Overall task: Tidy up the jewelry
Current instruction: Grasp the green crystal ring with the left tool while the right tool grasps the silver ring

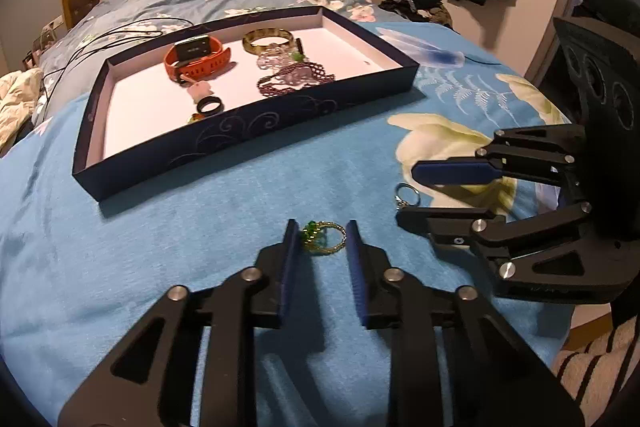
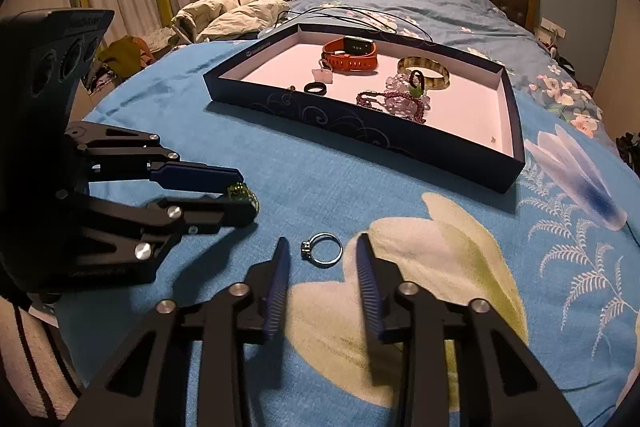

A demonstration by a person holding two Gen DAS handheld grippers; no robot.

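Note:
A gold beaded ring with green beads (image 1: 324, 237) lies on the blue blanket, and the pads of my left gripper (image 1: 322, 227) press on its two sides. In the right wrist view that ring (image 2: 242, 191) shows at the left gripper's (image 2: 247, 195) tips. A silver ring with a small stone (image 2: 322, 251) lies flat between the fingers of my right gripper (image 2: 323, 239), with a gap on each side, so the jaws are open. The left wrist view shows the same silver ring (image 1: 407, 193) between the right gripper's (image 1: 407, 195) tips.
A dark blue box lid (image 1: 256, 131) (image 2: 360, 131) with a white floor lies farther back on the bed. It holds an orange watch (image 2: 352, 57), an amber bangle (image 2: 424, 71), beaded bracelets (image 2: 400, 99) and a black ring (image 2: 315, 89). Black cords trail behind it.

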